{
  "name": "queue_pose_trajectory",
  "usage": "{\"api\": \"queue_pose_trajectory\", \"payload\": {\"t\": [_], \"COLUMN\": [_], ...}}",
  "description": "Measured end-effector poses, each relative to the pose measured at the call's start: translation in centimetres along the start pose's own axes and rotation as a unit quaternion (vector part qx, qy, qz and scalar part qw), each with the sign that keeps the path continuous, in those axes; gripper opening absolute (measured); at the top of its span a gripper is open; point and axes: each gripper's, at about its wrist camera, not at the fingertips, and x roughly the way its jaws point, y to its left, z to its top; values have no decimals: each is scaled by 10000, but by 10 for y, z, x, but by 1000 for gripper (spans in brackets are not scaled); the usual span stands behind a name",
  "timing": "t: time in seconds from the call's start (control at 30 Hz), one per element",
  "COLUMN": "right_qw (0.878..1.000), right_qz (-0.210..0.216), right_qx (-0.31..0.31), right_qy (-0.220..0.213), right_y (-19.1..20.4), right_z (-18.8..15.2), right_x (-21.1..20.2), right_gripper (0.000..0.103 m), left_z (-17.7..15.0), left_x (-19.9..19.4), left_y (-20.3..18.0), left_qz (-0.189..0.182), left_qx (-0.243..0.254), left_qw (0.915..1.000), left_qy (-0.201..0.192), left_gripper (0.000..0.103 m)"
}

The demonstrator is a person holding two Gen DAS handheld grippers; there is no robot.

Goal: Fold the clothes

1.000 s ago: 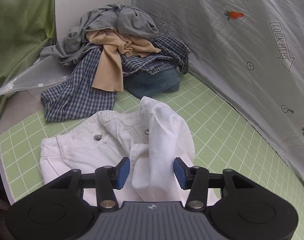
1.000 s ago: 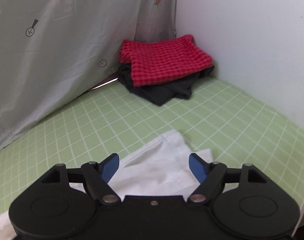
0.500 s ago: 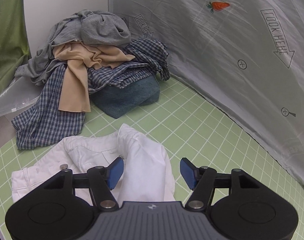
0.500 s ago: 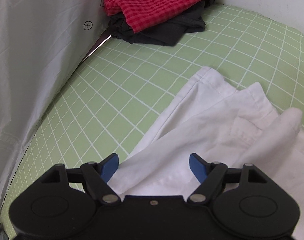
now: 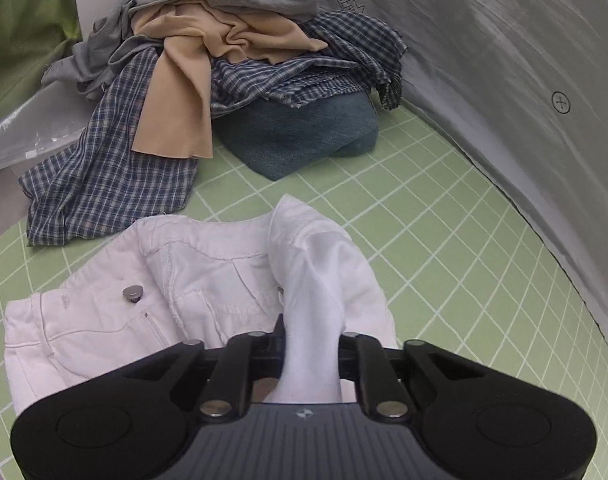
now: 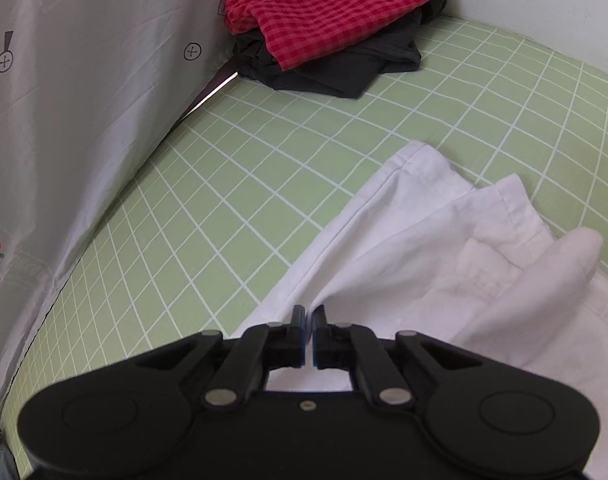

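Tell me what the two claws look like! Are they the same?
Nearly. Each claw, left and right, is black plastic, with two round bulges at the sides, jointed arms and shiny silver pins. The left one has a grey ribbed middle with a tiny white logo. The right one is plain black with one small screw.

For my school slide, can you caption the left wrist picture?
Left gripper clamped on a raised fold of white cotton trousers on the green grid mat.
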Motion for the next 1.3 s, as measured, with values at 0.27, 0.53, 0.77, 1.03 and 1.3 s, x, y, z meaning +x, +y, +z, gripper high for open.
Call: {"api": "queue_pose_trajectory", "payload": {"t": [0.27,0.53,0.77,1.03,1.3], "right_qw": [9945,9713,9665,9879,9869], "right_qz": [431,1147,914,-624,-1287], "right_qx": [-411,-1350,-1752,-1251,-805], "right_qy": [-863,-1588,-1640,-670,-547], "right_y": [34,161,198,80,14], "right_z": [36,131,127,70,69], "right_x": [-37,3,30,64,83], "right_gripper": [2,3,78,79,79], "left_z": [24,86,65,-19,-65], "left_x": [-42,-25,-19,-7,3], "left_y": [-12,-67,-85,-87,-92], "left_qz": [-585,-821,-572,-353,-160], "left_qx": [129,494,678,1544,1503], "left_qw": [9947,9844,9853,9863,9884], "left_qy": [-841,-1472,-1459,-469,117], "left_gripper": [6,28,88,88,88]}}
